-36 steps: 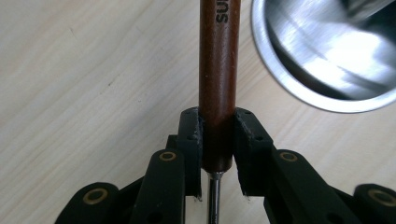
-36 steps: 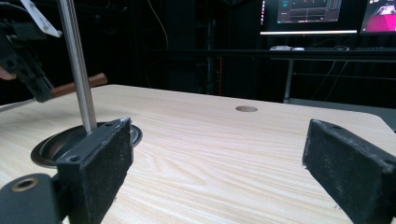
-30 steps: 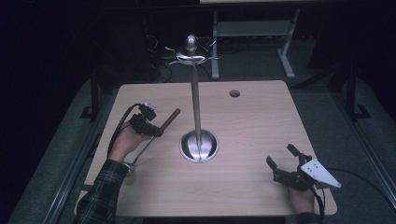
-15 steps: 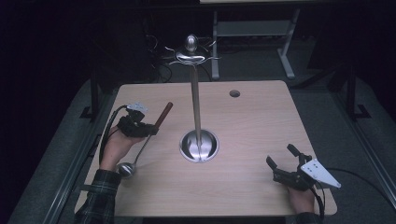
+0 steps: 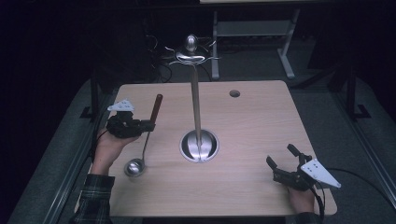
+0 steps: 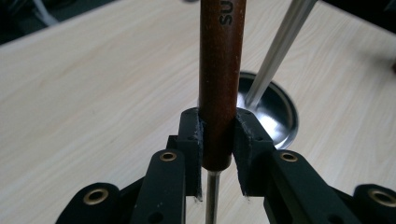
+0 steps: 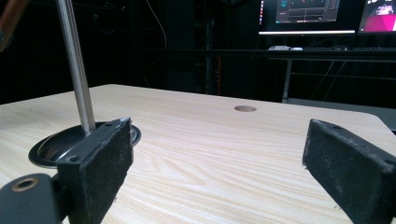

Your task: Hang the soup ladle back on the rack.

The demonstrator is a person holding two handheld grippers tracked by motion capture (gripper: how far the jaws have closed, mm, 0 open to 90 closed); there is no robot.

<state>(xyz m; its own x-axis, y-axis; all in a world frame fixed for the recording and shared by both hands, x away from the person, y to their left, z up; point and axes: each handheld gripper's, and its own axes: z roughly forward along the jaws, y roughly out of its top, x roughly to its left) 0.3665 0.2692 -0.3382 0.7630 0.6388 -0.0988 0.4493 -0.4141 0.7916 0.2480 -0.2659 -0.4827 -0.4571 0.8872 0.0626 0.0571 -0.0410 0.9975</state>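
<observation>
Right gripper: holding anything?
No, the right gripper stands wide open with only bare table between its pads.

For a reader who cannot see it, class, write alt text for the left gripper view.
The left gripper is shut on a ladle's brown wooden handle, which rises upright between its two black jaws, with the thin metal shank below. Behind, on the light wooden table, stands a metal stand's round base and slanting pole.

Stand pole [image 5: 194,107] mid-table, sides free
</observation>
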